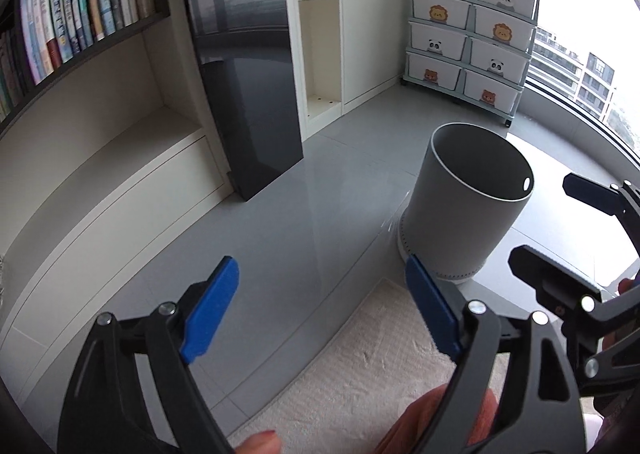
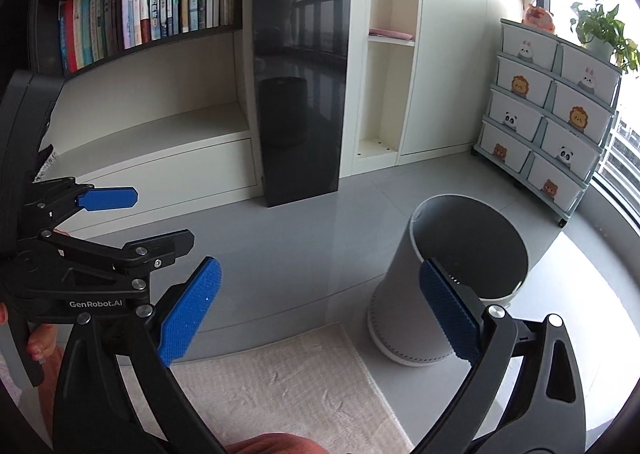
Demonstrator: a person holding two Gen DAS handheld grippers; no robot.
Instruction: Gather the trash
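Bin (image 1: pixel 464 206) on floor (image 1: pixel 288 222) beside rug (image 1: pixel 360 374)

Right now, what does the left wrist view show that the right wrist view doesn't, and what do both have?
Only the left wrist view shows the round hole near the trash bin's rim and apartment buildings outside the window. Only the right wrist view shows the bin's dark reflection in the glossy black panel, plus the GenRobot.AI lettering on the left claw. Both share the empty-looking gray trash bin on its white base, the beige rug, the bookshelf, the animal-print drawer unit, and the open right claw. No trash shows in either.
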